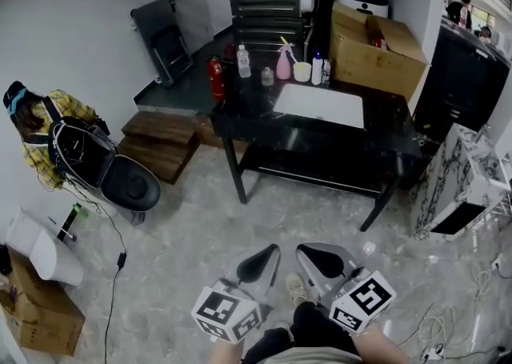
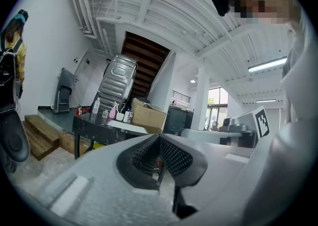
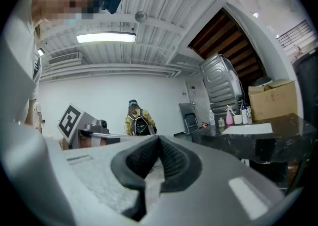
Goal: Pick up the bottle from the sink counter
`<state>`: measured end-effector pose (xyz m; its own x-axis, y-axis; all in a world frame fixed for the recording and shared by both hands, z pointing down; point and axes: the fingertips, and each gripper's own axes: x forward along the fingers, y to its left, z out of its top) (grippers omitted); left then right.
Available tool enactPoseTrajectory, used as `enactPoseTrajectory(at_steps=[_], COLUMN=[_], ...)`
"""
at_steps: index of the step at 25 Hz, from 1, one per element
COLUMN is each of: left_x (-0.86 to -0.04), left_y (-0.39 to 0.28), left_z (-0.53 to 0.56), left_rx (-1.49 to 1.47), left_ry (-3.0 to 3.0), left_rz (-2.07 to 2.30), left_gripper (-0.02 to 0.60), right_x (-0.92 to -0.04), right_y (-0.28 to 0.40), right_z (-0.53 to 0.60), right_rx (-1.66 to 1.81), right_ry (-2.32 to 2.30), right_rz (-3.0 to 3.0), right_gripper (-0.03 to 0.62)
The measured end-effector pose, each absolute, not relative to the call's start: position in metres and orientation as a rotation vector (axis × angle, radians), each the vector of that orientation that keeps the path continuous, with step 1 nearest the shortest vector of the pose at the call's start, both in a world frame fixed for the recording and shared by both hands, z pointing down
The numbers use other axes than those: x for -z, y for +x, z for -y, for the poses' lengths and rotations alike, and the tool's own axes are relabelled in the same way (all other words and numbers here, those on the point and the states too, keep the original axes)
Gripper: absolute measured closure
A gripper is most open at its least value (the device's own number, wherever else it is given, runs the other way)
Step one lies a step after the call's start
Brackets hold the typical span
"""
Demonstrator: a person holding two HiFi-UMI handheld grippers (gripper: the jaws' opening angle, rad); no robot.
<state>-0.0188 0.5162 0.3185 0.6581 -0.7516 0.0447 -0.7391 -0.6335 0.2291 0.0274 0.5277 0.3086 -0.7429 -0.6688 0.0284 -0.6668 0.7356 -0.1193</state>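
Note:
A clear bottle (image 1: 243,62) with a white cap stands at the back left of the black sink counter (image 1: 264,126). Beside it are a small jar (image 1: 267,76), a pink spray bottle (image 1: 284,63), a cup (image 1: 302,71) and a white bottle (image 1: 318,69). The white sink basin (image 1: 320,105) is set in the counter top. My left gripper (image 1: 265,258) and right gripper (image 1: 314,256) hang side by side low over the floor, well short of the counter. Both are shut with nothing in them. The left gripper view shows the clear bottle (image 2: 96,106) far off, as does the right gripper view (image 3: 212,118).
A person in a yellow plaid shirt with a backpack (image 1: 50,140) stands at the left by a black chair (image 1: 133,184). Wooden steps (image 1: 164,143) and a red extinguisher (image 1: 216,76) flank the counter's left end. A cardboard box (image 1: 376,54) and a marbled cabinet (image 1: 464,180) stand at the right. Cables lie on the floor.

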Motion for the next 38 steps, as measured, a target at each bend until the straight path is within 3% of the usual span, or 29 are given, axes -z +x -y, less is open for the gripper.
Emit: enactPoseTrajectory(at_steps=[26,38], left_x=[-0.312,-0.333], left_y=[0.034,0.056], left_z=[-0.247,-0.192], left_rx=[0.05,0.012], left_ry=[2.633,2.583], left_rz=[1.289,1.279], left_gripper=[0.575,0.575], right_x=[-0.293,-0.312], right_y=[0.076,0.105], right_z=[-0.256,-0.199], right_rx=[0.151,0.22], right_ry=[-1.051,-1.069], right_rz=[-2.909,-2.901], right_gripper=[0.592,0.591])
